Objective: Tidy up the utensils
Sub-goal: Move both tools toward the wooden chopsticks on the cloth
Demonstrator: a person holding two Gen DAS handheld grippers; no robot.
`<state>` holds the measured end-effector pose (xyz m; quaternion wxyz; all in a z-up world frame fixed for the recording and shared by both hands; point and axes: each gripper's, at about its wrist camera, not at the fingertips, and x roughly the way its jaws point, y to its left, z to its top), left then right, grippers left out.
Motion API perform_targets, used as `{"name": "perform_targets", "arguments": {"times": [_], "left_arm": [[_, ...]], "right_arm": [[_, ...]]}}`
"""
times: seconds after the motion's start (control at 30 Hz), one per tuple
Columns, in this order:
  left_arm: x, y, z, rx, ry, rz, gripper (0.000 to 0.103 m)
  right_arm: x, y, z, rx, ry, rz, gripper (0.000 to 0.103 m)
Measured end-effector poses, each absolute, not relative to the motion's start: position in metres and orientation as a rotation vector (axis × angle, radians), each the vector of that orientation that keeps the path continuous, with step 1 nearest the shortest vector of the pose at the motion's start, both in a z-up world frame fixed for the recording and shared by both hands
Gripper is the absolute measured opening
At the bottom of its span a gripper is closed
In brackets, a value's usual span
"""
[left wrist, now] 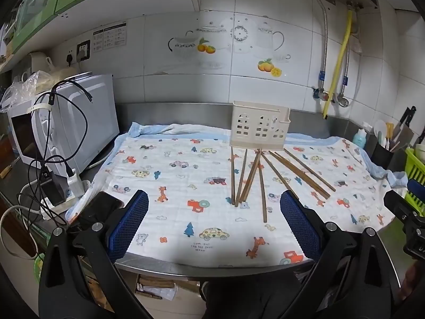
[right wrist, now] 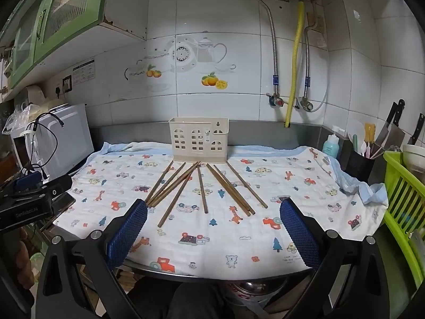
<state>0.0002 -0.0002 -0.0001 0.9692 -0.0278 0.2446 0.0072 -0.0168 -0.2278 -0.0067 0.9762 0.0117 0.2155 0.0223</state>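
Several brown wooden chopsticks [left wrist: 261,175] lie fanned out on a cartoon-print cloth [left wrist: 180,186], in front of a cream plastic utensil holder [left wrist: 259,126] standing at the back. In the right wrist view the chopsticks [right wrist: 202,188] spread below the holder [right wrist: 198,139] on the same cloth [right wrist: 265,239]. My left gripper [left wrist: 213,218] is open and empty, near the counter's front edge, left of the chopsticks. My right gripper [right wrist: 213,220] is open and empty, just in front of the chopsticks' near ends.
A white microwave [left wrist: 66,130] with cables and a power strip stands at the left. At the right are a black pot of utensils [right wrist: 361,159], a blue bottle [right wrist: 330,143], knives [right wrist: 393,127] and a green basket [right wrist: 403,199]. Pipes run down the tiled wall.
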Motion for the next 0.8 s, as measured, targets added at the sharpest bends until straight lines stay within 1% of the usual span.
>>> {"name": "perform_targets", "arguments": {"times": [0.8], "left_arm": [[-0.0026, 0.0012, -0.0025, -0.060, 0.486, 0.009, 0.098]], "right_arm": [[-0.0168, -0.2268, -0.0081, 0.024, 0.438, 0.046, 0.097]]}}
